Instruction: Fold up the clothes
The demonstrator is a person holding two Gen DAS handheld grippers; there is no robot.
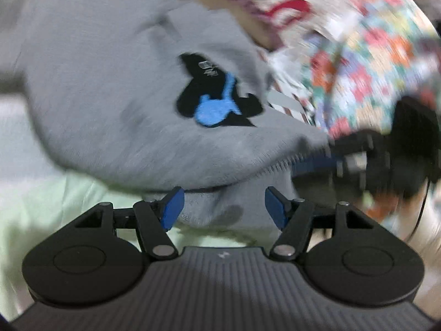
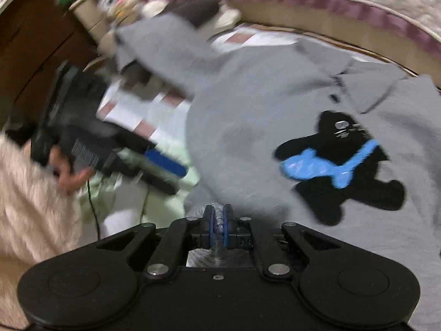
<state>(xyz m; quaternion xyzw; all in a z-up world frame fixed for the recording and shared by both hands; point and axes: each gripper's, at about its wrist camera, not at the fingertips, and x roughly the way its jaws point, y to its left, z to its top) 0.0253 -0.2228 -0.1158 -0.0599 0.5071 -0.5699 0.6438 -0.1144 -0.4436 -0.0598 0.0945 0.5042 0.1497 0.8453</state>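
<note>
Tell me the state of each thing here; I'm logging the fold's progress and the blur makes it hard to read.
Grey sweatshirt: unfolded, rumpled, print facing up, one edge lifted.
Right tool: shut on the sweatshirt's edge.
Left tool: open, grey fabric between its fingers, not clamped.
Floral cloth: bunched beside the sweatshirt.
Pale green sheet: spread underneath.

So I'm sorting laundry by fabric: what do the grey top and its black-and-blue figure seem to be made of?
The grey top looks like soft knit, probably cotton jersey or fleece: matte, with fine ribbing at the hem and loose drape. The black-and-blue figure looks like a flat print or applique, denser and smoother than the knit; blur leaves it open.
</note>
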